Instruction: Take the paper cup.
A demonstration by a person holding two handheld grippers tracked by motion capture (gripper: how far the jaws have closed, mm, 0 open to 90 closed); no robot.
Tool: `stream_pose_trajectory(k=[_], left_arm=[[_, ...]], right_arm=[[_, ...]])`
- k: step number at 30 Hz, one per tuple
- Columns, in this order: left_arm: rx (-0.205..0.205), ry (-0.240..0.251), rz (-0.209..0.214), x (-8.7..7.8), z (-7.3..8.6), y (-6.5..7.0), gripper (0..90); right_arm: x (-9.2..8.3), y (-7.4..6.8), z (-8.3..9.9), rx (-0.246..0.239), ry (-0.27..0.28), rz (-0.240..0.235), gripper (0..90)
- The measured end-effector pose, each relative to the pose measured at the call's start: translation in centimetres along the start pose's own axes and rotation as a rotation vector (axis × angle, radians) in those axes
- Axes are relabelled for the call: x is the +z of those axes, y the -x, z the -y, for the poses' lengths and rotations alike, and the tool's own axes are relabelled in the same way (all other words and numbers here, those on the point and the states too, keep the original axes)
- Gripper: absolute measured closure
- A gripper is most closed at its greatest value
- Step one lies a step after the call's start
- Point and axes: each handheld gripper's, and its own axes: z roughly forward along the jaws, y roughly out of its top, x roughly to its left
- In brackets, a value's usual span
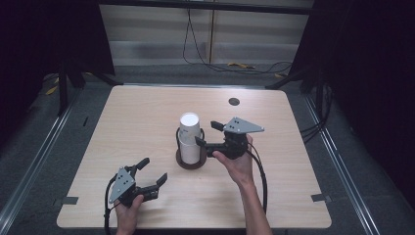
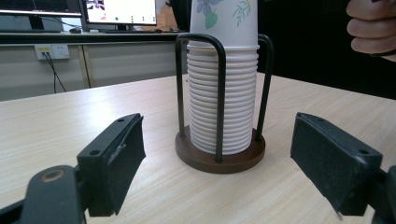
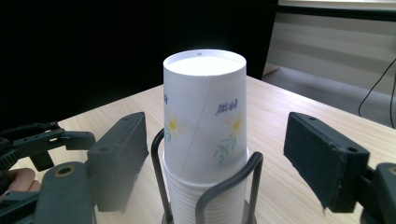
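cups: a stack of white paper cups with flower print (image 1: 189,131) stood upside down in a black wire holder on a round brown wooden base (image 1: 191,162), mid-table on the pale wooden table (image 1: 137,117).
right gripper (image 1: 207,133): jaws apart either side of the top cup, not touching.
left gripper (image 1: 152,170): jaws apart, empty, well off.
step: looked like lining up to pinch the top cup; next it needed squeezing gently, then lifting straight.
views: left gripper view showed the ribbed rims (image 2: 223,102); right gripper view showed the top cup's flat bottom (image 3: 204,65).

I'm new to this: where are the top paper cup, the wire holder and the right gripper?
top paper cup (image 3: 205,112): right gripper view, its side wall.
wire holder (image 2: 219,161): left gripper view, its wooden base.
right gripper (image 1: 208,133): high view, between its fingertips.
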Motion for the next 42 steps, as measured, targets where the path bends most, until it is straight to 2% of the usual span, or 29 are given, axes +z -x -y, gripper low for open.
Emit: stream_pose_trajectory(k=[2, 12, 26, 29, 42], left_arm=[[0.0, 0.0, 0.0, 0.0, 0.0, 0.0, 17.3], [0.001, 0.0, 0.001, 0.0, 0.0, 0.0, 17.4], [0.001, 0.0, 0.002, 0.0, 0.0, 0.0, 17.3], [0.001, 0.0, 0.003, 0.0, 0.0, 0.0, 17.4], [-0.007, 0.008, 0.003, 0.0, 0.0, 0.0, 17.3]], right_arm=[[0.3, 0.1, -0.3, 0.012, -0.011, -0.022, 21.0], [1.8, 0.6, -1.7, 0.01, -0.072, -0.045, 21.2], [4.2, 0.6, -2.9, -0.02, -0.176, -0.086, 25.8], [4.7, 0.7, -3.1, -0.013, -0.199, -0.098, 25.5], [5.9, 0.7, -3.6, -0.01, -0.263, -0.089, 27.4]])
